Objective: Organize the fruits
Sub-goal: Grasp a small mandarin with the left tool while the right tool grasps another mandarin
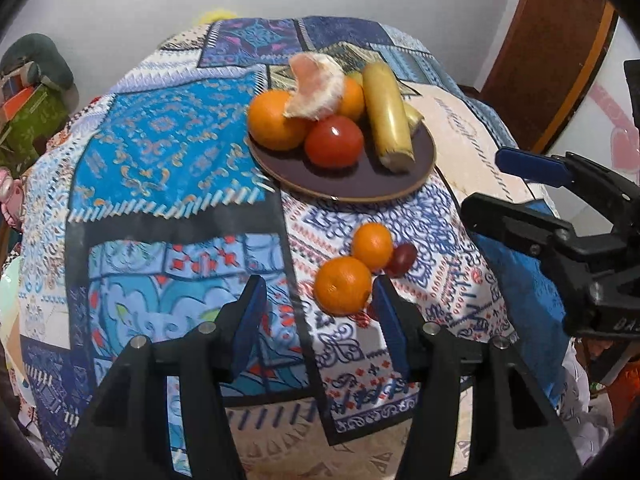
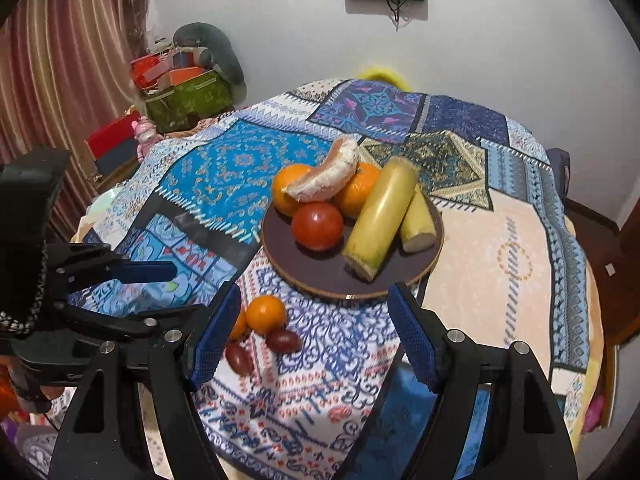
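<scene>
Left gripper point(image 1: 320, 304) wide open, empty, near orange point(image 1: 343, 286) just ahead between its pads. Right gripper point(image 2: 314, 320) also wide open, empty, facing the plate point(image 2: 320, 276). Plate on the bench holds oranges, tomato point(image 2: 317, 225), two banana pieces, peeled citrus. Loose on the cloth point(image 2: 340, 360): two oranges, two dark red fruits point(image 2: 283, 340).

Patterned cloth tablecloth point(image 2: 500, 240) lies matt. The dark plate point(image 2: 400, 276) is smooth with a pale wooden-looking rim. The tomato point(image 2: 317, 226) shines glossy; sugarcane pieces point(image 2: 380, 212) look waxy. Gripper pads point(image 2: 412, 336) are rough blue, frames matt black plastic.
</scene>
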Available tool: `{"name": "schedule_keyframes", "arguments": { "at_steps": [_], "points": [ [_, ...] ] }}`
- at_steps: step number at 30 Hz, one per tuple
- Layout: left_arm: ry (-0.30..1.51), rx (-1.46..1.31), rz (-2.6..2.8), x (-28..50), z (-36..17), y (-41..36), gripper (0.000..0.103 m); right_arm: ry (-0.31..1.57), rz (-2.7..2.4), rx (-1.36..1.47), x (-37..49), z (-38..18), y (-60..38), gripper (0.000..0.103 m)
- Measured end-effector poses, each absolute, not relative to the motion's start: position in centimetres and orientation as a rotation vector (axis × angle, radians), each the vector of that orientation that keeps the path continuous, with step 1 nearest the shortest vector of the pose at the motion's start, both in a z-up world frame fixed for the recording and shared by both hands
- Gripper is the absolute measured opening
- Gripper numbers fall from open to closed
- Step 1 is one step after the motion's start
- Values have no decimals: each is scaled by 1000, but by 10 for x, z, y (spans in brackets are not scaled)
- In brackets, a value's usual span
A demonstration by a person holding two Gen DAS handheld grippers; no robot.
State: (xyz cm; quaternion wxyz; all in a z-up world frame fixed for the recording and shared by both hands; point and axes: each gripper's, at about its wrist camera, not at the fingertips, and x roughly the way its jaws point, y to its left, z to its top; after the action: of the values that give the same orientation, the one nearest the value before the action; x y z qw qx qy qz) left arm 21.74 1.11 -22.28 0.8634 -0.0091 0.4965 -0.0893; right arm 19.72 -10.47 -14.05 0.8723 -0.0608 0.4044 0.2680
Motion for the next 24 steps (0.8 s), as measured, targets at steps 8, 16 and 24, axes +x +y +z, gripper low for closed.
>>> {"name": "schedule_keyframes", "arguments": {
  "at_steps": [8, 16, 24],
  "points": [
    [1073, -45, -208, 226, -237, 2, 52, 894, 593, -103, 192, -156, -104, 60],
    [1082, -73, -227, 234, -247, 2, 37, 932, 623, -89, 195, -169, -98, 53],
    [1046, -108, -195, 228, -237, 25, 36, 957, 646, -103, 199, -180, -83, 52]
  ]
}}
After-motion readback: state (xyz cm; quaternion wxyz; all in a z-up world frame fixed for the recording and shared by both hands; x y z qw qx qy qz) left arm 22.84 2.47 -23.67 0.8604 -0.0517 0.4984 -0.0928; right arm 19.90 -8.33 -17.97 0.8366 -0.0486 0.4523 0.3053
